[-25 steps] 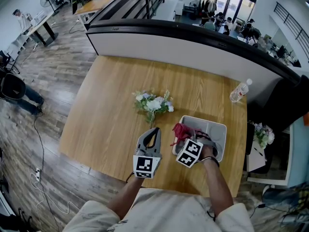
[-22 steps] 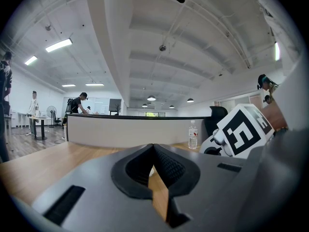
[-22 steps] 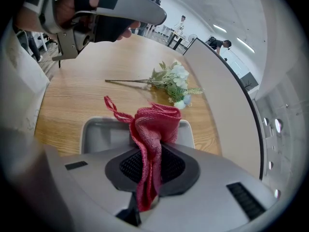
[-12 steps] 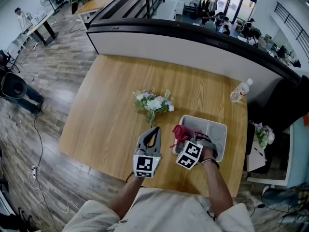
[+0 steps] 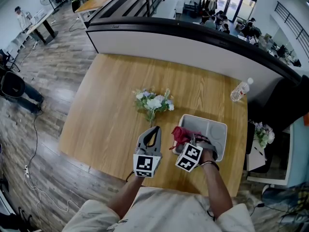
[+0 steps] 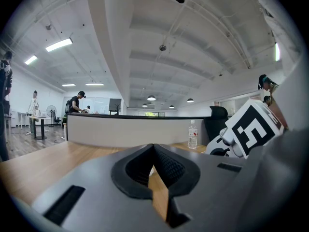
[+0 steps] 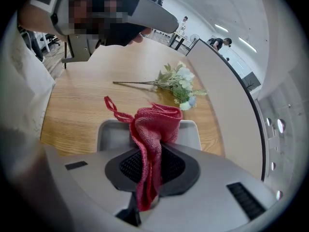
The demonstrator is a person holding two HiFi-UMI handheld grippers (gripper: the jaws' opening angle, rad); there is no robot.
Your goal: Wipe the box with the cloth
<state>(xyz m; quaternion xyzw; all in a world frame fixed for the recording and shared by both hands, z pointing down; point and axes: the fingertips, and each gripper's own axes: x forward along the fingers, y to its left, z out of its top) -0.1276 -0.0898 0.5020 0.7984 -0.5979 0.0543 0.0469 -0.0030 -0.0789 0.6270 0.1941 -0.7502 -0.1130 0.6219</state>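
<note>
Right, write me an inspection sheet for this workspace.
Surface: light wooden table.
Job's things: grey box near the table's front right corner; red cloth bunched over its left end.
Clutter: flower sprig lying flat, beyond the left tongs; water bottle at the table's far right edge.
Grippers: left tongs shut, empty, low over the table left of the box; right tongs shut on the red cloth.
Cables: one cable trailing on the floor, left of the table.
Surroundings: curved counter behind the table; people at desks beyond.
</note>
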